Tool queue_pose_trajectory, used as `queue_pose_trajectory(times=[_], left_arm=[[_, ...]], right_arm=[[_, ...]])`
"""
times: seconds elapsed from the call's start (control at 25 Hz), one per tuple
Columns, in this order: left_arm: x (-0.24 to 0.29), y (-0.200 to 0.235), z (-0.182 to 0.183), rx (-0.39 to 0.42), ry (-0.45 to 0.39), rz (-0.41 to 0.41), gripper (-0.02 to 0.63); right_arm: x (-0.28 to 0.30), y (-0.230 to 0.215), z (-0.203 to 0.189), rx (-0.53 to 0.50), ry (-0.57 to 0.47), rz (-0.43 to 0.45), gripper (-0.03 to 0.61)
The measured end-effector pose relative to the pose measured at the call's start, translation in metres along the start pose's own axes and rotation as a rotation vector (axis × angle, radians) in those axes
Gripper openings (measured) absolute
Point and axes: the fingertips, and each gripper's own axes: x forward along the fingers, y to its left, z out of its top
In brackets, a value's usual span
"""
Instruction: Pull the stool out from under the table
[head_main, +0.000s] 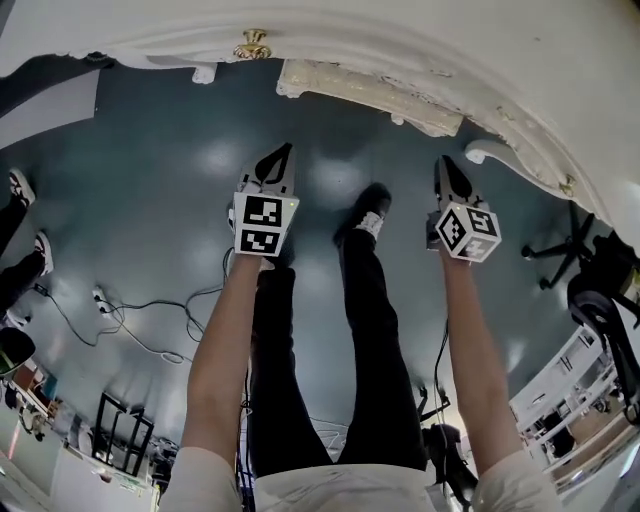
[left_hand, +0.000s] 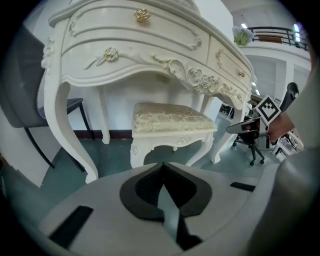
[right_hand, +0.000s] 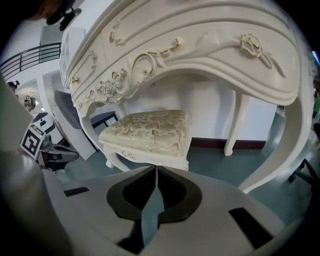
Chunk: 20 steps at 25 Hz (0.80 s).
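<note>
Head view first: the stool (head_main: 370, 92) sits tucked under the white table (head_main: 560, 80), with only the front strip of its cushioned seat poking out past the table's edge. Its long side runs left to right along the table front, so the face toward me is the wide one. It's straight ahead of both my grippers and a bit beyond them, with bare floor (head_main: 150, 170) in between and nothing in the way.

From the gripper views the seat fills more of the right one, so I'd guess my right gripper (head_main: 443, 162) is slightly nearer, pointing at the stool's right front corner. The left gripper (head_main: 286, 150) lines up with the left front corner and hangs a bit further back.

Both sets of jaws are pressed together with nothing between them, so I'm not touching the stool or anything else. To pull it out I reckon I'll have to spread the jaws first, then reach in and grab the seat's front rail or the front legs.
</note>
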Motion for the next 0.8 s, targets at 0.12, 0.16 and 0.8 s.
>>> queue_pose_trajectory(times=[0.12, 0.16, 0.8], left_arm=[[0.014, 0.003, -0.009, -0.035, 0.027, -0.03, 0.015], [0.018, 0.009, -0.007, -0.024, 0.023, -0.036, 0.015], [0.097, 0.063, 0.0, 0.259, 0.066, -0.105, 0.143]], right_arm=[[0.006, -0.008, -0.007, 0.019, -0.018, -0.012, 0.048], [0.008, -0.007, -0.008, 0.048, -0.034, -0.014, 0.048], [0.052, -0.031, -0.04, 0.06, -0.041, -0.032, 0.219]])
